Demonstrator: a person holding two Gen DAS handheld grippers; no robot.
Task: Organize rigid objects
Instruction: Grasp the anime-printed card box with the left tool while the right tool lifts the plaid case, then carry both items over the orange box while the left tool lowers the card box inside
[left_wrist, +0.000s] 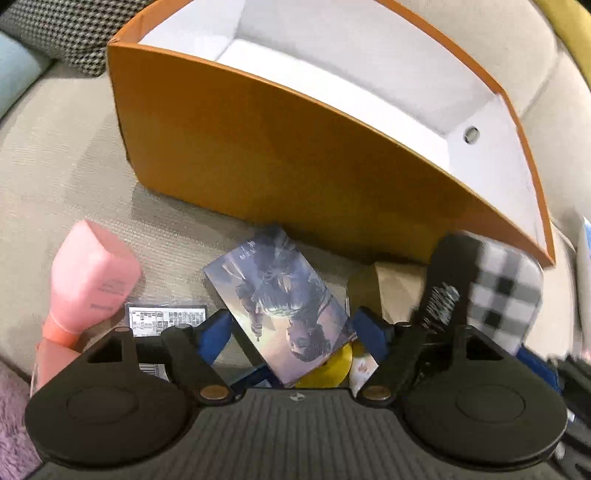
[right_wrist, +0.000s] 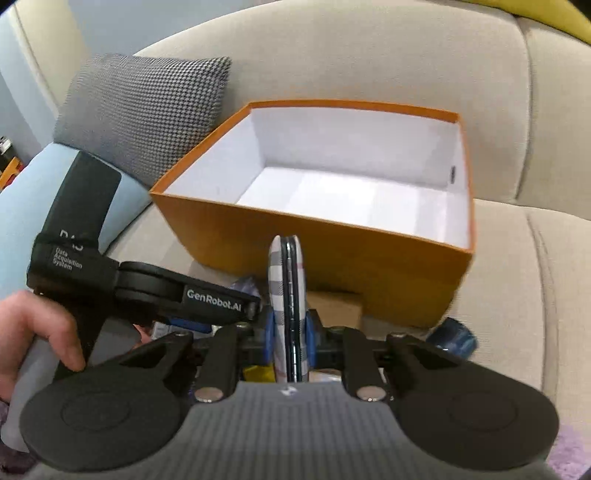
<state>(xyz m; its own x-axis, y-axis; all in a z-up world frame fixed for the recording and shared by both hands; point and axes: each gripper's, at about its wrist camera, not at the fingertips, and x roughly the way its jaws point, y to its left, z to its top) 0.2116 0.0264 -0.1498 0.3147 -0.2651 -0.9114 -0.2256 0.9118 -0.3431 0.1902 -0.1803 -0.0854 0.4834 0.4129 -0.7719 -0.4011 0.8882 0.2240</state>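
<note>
An orange box (left_wrist: 280, 155) with a white inside stands open on the beige sofa; it also shows in the right wrist view (right_wrist: 317, 236). My left gripper (left_wrist: 291, 332) is open around a picture card (left_wrist: 280, 295) that lies in front of the box. My right gripper (right_wrist: 290, 332) is shut on a plaid-cased phone (right_wrist: 288, 280), held on edge in front of the box's near wall. That phone and the right gripper's black arm show blurred in the left wrist view (left_wrist: 502, 291).
A pink bottle (left_wrist: 88, 277) lies at the left, with a printed card (left_wrist: 166, 317), a yellow disc (left_wrist: 332, 365) and a brown cardboard box (left_wrist: 399, 288) near it. A houndstooth cushion (right_wrist: 144, 114) and a light blue cushion (right_wrist: 26, 206) lie left of the box. The left gripper's body (right_wrist: 155, 291) is beside my right one.
</note>
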